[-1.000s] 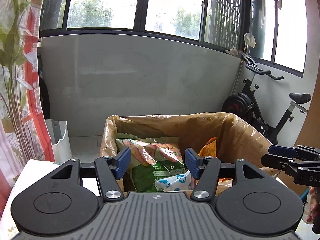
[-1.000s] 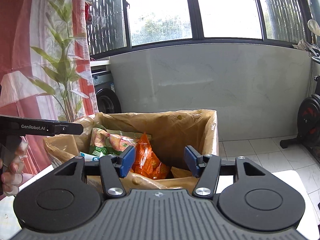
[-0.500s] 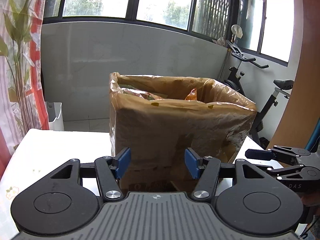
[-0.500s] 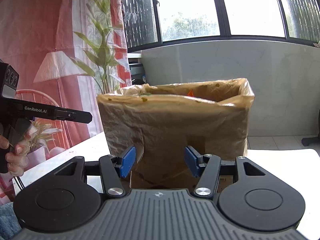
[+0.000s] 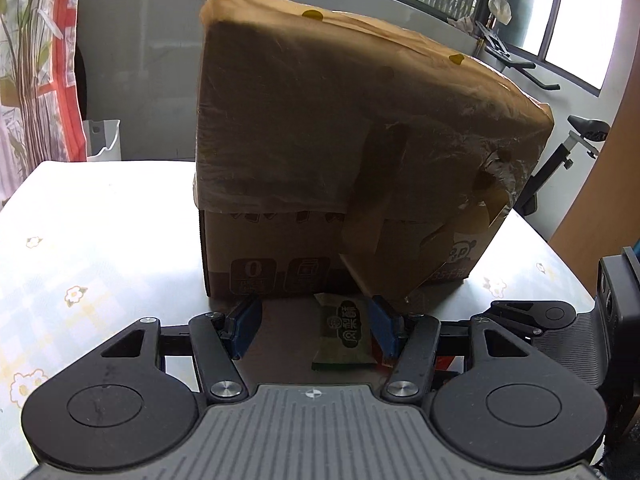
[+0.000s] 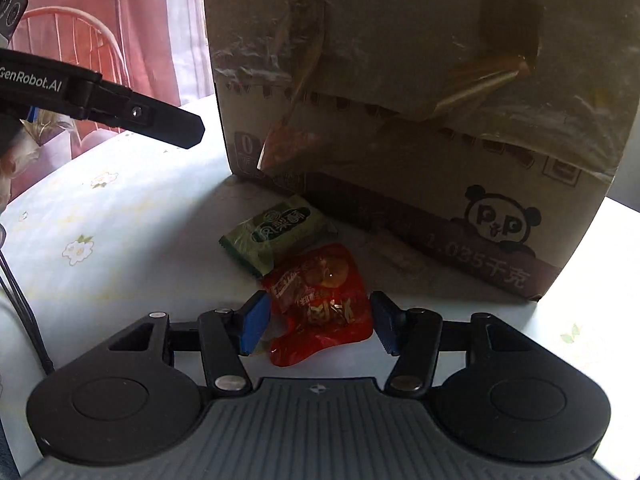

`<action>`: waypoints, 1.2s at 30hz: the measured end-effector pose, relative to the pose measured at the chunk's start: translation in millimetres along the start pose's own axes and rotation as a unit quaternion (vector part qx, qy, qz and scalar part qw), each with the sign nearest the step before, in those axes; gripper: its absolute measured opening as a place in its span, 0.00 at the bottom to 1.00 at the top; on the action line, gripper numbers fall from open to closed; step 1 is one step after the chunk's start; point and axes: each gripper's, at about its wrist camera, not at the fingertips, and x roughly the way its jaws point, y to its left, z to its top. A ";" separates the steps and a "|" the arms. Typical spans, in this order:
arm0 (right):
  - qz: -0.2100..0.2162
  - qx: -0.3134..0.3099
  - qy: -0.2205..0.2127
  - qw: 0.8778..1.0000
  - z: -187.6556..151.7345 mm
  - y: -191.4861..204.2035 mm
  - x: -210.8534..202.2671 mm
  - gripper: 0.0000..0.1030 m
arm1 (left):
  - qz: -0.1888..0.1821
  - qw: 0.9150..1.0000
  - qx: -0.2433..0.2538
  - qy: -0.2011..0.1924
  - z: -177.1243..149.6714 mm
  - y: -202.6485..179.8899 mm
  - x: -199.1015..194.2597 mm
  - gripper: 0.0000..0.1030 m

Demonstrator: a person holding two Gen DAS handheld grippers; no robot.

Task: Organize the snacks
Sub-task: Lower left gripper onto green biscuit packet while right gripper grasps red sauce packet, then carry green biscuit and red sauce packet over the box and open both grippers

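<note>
Right tongs (image 6: 316,326), open, straddle the red packet (image 6: 320,304); green packet (image 6: 276,236) also unboxed beside the box (image 6: 420,120); left tongs (image 5: 314,326) open.

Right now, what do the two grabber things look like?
Both are black. The right gripper has a ridged grey base, round black discs, silver screws and blue finger pads. The left gripper looks the same; seen from the right gripper's camera, its arm has white GenRobot.AI lettering.

Both wrist views low, close, facing cardboard box (image 5: 360,152); sharing green packet (image 6: 276,232)
</note>
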 end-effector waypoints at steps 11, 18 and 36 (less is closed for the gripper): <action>-0.005 0.084 -0.037 0.996 -28.8 -24.1 -42.9 0.40 | 0.001 0.998 0.039 0.054 -9.5 -27.2 58.2 0.60; -0.012 0.135 -0.077 0.988 -40.5 -37.0 -53.6 0.39 | 0.043 0.996 0.046 0.070 -21.6 -29.1 80.5 0.45; -0.015 0.166 -0.108 0.980 -45.0 -45.7 -64.0 0.39 | 0.063 0.998 -0.020 0.021 -44.6 2.3 -11.0 0.40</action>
